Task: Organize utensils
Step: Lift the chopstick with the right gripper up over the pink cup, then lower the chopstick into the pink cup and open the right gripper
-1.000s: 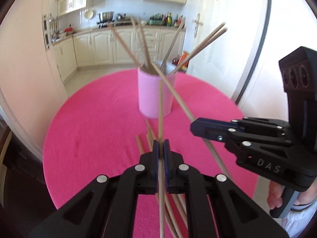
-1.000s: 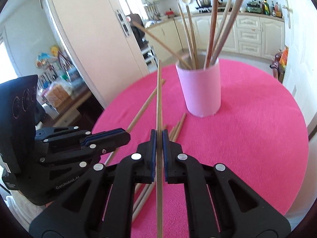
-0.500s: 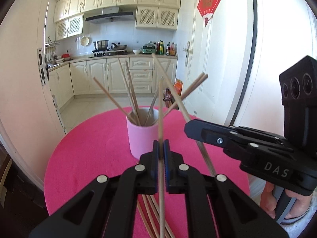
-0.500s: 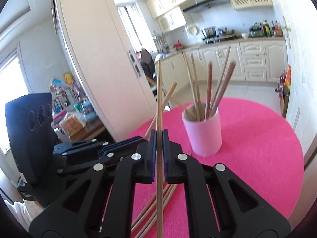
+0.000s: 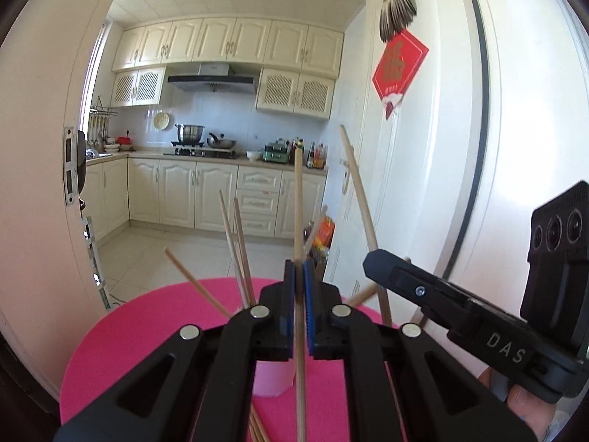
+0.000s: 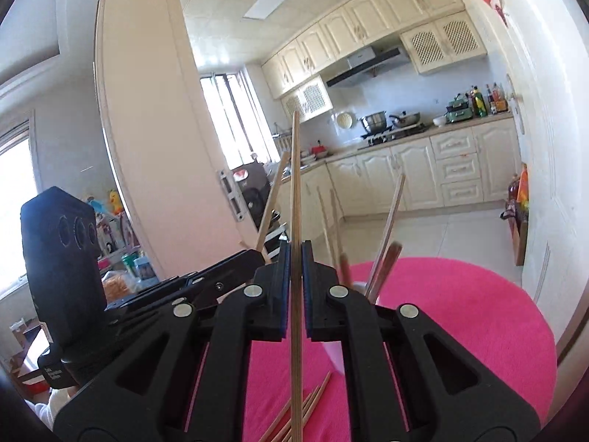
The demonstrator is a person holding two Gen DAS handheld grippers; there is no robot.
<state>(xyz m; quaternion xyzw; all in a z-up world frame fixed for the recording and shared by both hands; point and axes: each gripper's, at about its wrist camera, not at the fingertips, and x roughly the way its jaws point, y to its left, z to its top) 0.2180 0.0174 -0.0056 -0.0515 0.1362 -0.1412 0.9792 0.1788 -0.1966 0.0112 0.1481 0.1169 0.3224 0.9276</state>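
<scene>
The left gripper [image 5: 299, 280] and right gripper [image 6: 294, 261] each pinch one chopstick [image 5: 298, 191] tight, above the pink cup [image 5: 274, 379] near the middle of the pink table [image 6: 460, 313]

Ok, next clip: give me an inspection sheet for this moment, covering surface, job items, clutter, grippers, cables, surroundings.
Surface: round table under a pink cloth.
Job's things: pink cup holding several wooden chopsticks, mostly hidden behind the fingers; loose chopsticks lying on the cloth.
Clutter: nothing seen on the table.
Grippers: left gripper shut on a chopstick standing upright; right gripper shut on another chopstick, also upright.
Cables: nothing seen.
Surroundings: kitchen with cream cabinets, range hood, pots on the stove, a red wall decoration, a white door beside the table.
</scene>
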